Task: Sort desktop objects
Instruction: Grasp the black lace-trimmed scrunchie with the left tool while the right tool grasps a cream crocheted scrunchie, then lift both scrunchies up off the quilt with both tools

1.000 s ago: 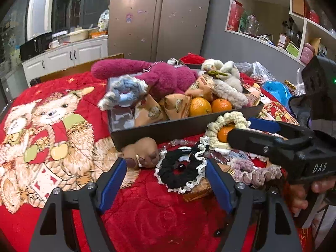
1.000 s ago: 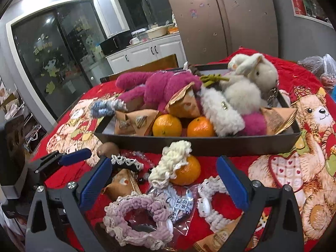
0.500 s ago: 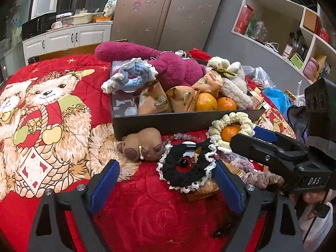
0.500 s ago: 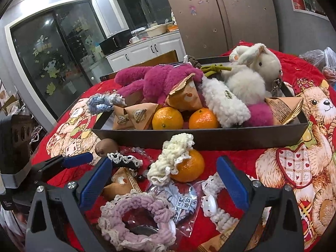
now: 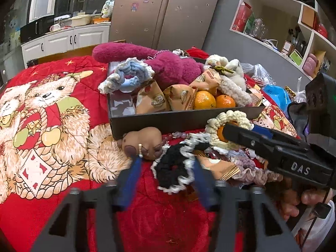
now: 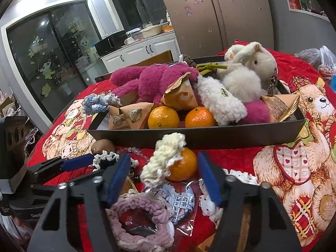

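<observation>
A double-door refrigerator (image 5: 168, 10) with a bronze metallic finish stands beyond the far edge of the tabletop (image 5: 63, 220), small stickers on its doors. To its left runs a white base cabinet (image 5: 71, 40) with dark handles; its counter carries a black microwave (image 5: 34, 30), a mug and a cream basin. A dark glazed sliding door (image 6: 52, 63) (cartoon decals on the glass) occupies the left wall. Grey walls. White open shelving (image 5: 294, 27) curves along the right wall, stocked with boxes and glassware. Ceiling lighting glares at upper left in the right wrist view. The tabletop is covered by a red bear-print cloth (image 6: 304, 147).
</observation>
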Demonstrator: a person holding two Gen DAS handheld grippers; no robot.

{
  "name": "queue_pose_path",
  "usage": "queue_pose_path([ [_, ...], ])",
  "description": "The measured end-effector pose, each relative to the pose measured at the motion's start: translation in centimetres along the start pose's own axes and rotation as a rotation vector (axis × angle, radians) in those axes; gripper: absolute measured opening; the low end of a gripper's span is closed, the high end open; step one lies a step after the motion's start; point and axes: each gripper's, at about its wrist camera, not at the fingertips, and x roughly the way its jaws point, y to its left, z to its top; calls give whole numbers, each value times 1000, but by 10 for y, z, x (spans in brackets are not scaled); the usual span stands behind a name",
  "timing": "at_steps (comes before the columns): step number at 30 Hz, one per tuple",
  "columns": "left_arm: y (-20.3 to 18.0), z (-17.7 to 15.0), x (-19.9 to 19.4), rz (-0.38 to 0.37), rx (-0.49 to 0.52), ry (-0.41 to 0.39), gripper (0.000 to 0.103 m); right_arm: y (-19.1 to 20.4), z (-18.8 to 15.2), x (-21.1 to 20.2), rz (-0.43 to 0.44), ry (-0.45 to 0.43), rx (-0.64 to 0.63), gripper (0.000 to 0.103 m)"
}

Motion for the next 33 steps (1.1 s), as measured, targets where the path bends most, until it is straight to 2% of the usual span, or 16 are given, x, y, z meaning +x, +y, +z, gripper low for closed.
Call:
queue_pose_path([
  [1, 1, 0, 0, 15, -4, 1, 32, 1, 0, -1, -4, -6, -6, 52],
  [2, 2, 0, -1, 28, -9, -2, 29, 3, 0, -2, -5, -12, -12, 48],
  [4, 4, -1, -1, 33, -17, -3, 25, 5, 0, -3, -10, -26, -27, 35],
  [5, 5, -1, -2, 29, -18, -7, 23, 6, 0, -4, -9, -32, -34, 32],
  [7, 3, -1, -6, 26, -12, -23, 13, 10, 0, -7, -5, -48, -61, 17],
  [11, -5, -1, -20, 26, 27, -102, 11, 18, 0, -10, 5, -55, -105, 15],
  [15, -7, 2, -25, 31, 38, -129, 11, 20, 6, -22, 48, -87, -107, 14],
  [21, 7, 12, -33, 2, -48, -130, 11, 13, 24, -50, 60, -132, -60, 14],
  [25, 2, 16, -43, 12, -21, -150, 11, 10, 33, -68, 69, -157, -38, 14],
  [33, -17, 20, -65, 51, 63, -213, 11, 28, 39, -100, 57, -220, -94, 15],
])
